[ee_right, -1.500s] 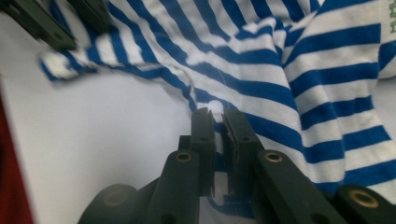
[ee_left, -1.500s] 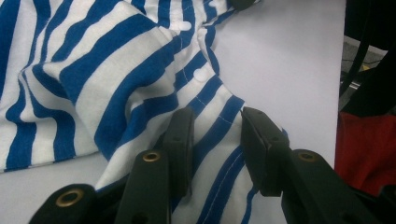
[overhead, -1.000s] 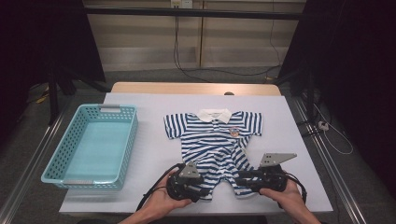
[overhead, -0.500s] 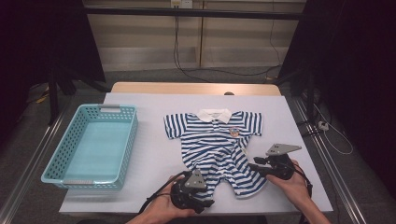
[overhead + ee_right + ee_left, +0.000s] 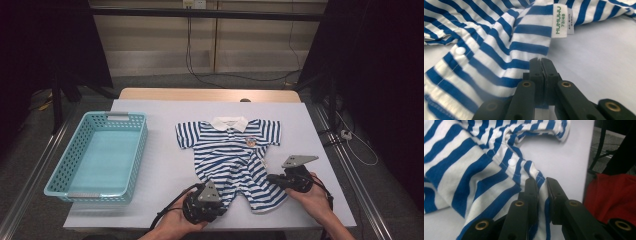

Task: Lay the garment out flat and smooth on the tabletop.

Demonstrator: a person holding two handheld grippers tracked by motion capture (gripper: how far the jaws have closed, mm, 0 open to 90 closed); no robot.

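A blue-and-white striped baby romper point(image 5: 230, 150) with a white collar lies flat on the white table point(image 5: 165, 170). My left gripper point(image 5: 221, 204) sits at the bottom of its left leg, near the table's front edge. In the left gripper view its jaws have just been closing and pinch a fold of the striped cloth point(image 5: 474, 170) between them. My right gripper point(image 5: 271, 178) is at the outer edge of the right leg. Its jaws have just been closing and stand pressed together on the hem of the romper point(image 5: 486, 50), below a white size label point(image 5: 560, 20).
A turquoise plastic basket point(image 5: 141, 145) stands on the left side of the table, with nothing in it. Bare table lies between basket and romper. Red cloth point(image 5: 609, 192) shows beyond the table edge in the left gripper view. Dark stands and cables flank the table.
My right gripper has shifted to the right, from the middle of the romper's legs to the right leg's outer edge. The left gripper has hardly moved.
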